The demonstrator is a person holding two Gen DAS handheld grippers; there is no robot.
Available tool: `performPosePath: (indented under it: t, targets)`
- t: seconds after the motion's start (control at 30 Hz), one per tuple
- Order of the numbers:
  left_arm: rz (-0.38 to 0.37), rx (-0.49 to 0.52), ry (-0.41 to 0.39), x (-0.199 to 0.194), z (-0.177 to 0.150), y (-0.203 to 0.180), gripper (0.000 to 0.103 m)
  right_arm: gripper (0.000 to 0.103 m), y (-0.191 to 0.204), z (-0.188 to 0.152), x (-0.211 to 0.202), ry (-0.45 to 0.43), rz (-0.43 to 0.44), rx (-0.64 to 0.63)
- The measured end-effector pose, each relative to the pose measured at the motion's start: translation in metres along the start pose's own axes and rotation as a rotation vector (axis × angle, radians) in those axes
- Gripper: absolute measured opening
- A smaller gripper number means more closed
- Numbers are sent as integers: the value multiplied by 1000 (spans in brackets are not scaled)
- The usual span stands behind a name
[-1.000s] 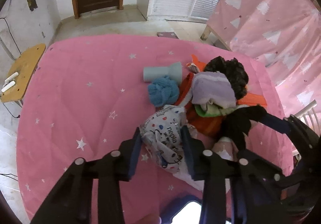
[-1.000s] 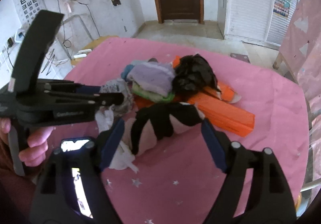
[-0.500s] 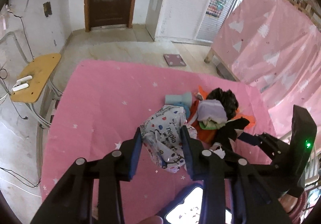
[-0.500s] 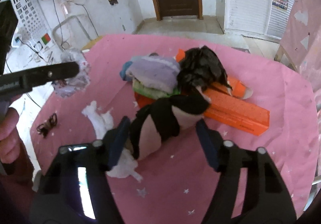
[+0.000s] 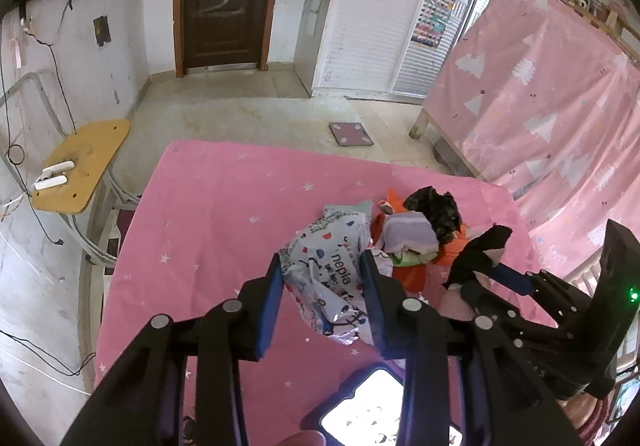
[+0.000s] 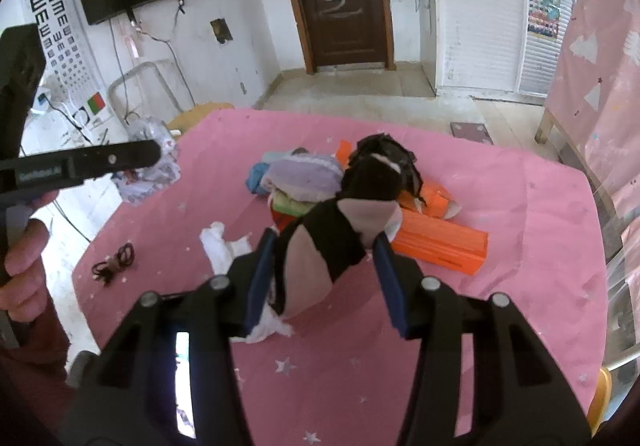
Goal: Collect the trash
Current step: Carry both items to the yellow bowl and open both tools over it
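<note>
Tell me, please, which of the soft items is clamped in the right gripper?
The black-and-pink cloth, pinched in the right gripper and lifted off the bed. The lilac cloth and black bundle lie in the pile.

Both grippers are matte black, angular linkages studded with round silver screw heads. The left gripper [image 5: 322, 278] and right gripper [image 6: 324, 258] carry blue pads on their inner faces. At three o'clock a green light glows on the right body. A bare hand [image 6: 24, 258] wears a maroon sleeve.

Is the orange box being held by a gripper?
No, the orange box lies on the pink cover, apart from both grippers.
</note>
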State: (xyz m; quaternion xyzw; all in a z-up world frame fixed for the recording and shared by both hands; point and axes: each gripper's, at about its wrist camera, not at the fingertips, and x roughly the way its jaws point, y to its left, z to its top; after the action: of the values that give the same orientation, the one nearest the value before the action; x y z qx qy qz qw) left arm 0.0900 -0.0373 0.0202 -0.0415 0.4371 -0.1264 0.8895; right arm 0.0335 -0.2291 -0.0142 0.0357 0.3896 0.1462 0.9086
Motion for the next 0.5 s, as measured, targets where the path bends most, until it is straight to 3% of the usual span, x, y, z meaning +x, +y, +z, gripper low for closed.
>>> performPosePath:
  t: [0.5]
  targets:
    - [-16,104,-34,-23,3,-62,30,48,-48,-15,-68,-139,-41,94]
